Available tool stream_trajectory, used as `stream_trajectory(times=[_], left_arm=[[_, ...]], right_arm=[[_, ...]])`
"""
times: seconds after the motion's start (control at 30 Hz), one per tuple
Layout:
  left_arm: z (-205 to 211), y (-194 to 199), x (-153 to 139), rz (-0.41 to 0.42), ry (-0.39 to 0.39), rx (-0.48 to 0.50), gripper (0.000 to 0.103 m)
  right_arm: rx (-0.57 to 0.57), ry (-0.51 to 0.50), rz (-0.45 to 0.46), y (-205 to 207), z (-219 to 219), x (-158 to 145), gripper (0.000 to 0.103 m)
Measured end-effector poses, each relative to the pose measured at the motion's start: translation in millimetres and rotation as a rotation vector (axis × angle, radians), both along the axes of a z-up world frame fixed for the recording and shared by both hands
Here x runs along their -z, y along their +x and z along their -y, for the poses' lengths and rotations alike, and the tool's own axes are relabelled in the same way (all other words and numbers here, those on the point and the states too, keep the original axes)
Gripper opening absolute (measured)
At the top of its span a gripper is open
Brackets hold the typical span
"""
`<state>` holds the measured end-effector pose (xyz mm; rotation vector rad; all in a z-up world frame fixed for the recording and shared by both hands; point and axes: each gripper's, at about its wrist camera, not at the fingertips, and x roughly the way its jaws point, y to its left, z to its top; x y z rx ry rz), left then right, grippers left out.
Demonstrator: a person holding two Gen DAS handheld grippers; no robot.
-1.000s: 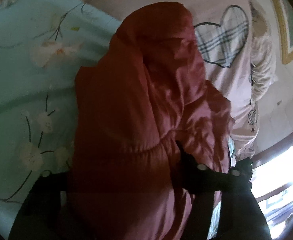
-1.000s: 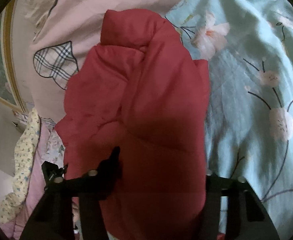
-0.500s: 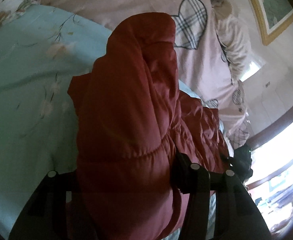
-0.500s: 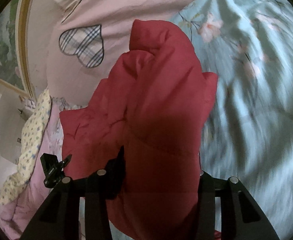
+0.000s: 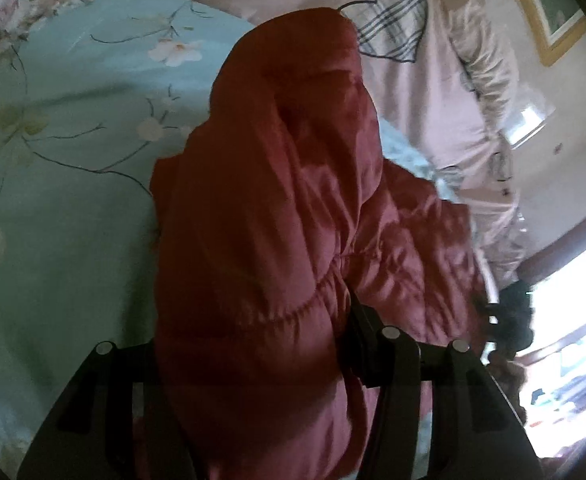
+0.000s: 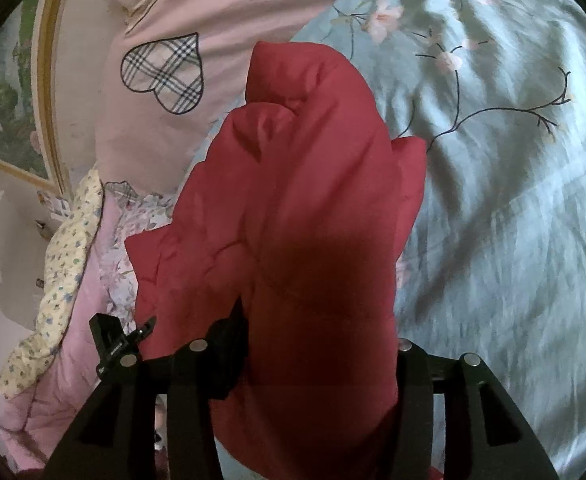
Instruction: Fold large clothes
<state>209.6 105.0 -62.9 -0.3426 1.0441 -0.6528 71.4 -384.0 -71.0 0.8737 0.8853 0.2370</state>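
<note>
Bedding fills both views: a pale teal sheet [image 5: 65,184] printed with blossom twigs, and beyond it a pink quilt [image 5: 425,92] bearing a plaid heart [image 5: 393,24]. Taking the red jacket [image 5: 277,240] as the landmark, in the left wrist view the sheet spreads to its left, a floral pillow [image 5: 9,12] shows at the far upper left, the heart sits just off its top right corner, and a framed picture [image 5: 549,4] hangs well to the right, above a bright window [image 5: 565,320]. The jacket is bunched in a puffy, quilted mass that rises from the bottom of the frame up the middle, hanging over the sheet. The left gripper [image 5: 253,344] stands about half open with a thick fold of jacket packed between its fingers, both pressing on the cloth. In the right wrist view the order flips: the picture [image 6: 13,92] and a spotted yellow cloth [image 6: 65,268] lie far left of the jacket [image 6: 313,220], the heart [image 6: 165,72] is up to its left, and the sheet [image 6: 513,200] stretches to its right. The right gripper [image 6: 321,344] also carries a fat fold of jacket; its jaws are opening slightly, yet the padding still fills the gap and bulges over the fingers.
</note>
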Motion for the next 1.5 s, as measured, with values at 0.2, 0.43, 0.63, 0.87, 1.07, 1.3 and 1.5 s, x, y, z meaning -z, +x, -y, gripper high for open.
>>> stream_trajectory(times=[0.2,0.43,0.63,0.87,1.07,1.3,1.5], left_arm=[[7.4,3.9,6.4,0.023,0.043,-0.039,0.054],[11.1,3.0,8.7,0.055,0.096,-0.042,0.059],[10.0,-5.6,-2.2,0.106,0.196,-0.077,0.084],[1.3,-11.3,-24.1,0.176,0.255,-0.124,0.087],[3.4,-13.9,-40.9,0.250,0.316,-0.172,0.087],[18.1,7.0,-50.1,0.234,0.314,-0.154,0.087],[47.6,36.2,-52.7,0.229,0.368,-0.138,0.087]], right_arm=[[0.019,-0.017,-0.003,3.1,1.9,8.5,0.054],[0.031,-0.036,-0.013,0.2,3.6,14.1,0.062],[0.037,-0.118,-0.027,-1.1,-0.6,3.3,0.077],[0.068,-0.199,-0.033,-5.0,3.1,-10.6,0.087],[0.087,-0.317,-0.025,-3.6,1.2,-25.0,0.089],[0.121,-0.416,0.009,17.5,7.1,-47.3,0.091],[0.117,-0.448,0.005,68.5,14.4,-55.8,0.091]])
